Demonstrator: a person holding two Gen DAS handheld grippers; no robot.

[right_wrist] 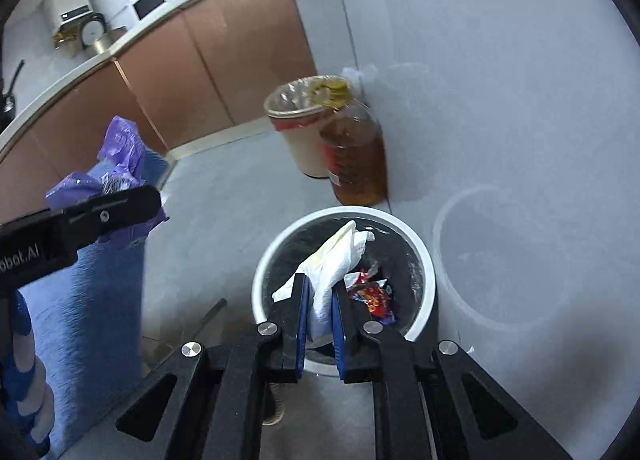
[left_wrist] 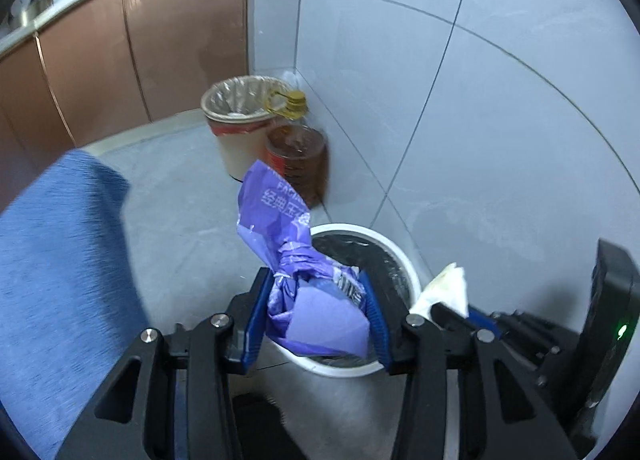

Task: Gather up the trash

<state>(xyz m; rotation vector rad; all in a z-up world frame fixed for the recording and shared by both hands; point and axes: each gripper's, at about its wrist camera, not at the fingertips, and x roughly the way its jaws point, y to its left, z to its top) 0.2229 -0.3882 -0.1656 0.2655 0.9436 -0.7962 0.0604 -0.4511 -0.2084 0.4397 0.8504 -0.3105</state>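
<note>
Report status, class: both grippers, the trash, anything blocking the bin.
Left gripper shut on crumpled purple plastic wrapper. Right gripper shut on white crumpled tissue. Both above white round bin. Nothing blocking.

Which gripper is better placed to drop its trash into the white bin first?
Probably the right gripper. Its white tissue hangs directly over the opening of the white bin. The left gripper holds the purple wrapper above the bin's near rim, so part could fall outside.
</note>
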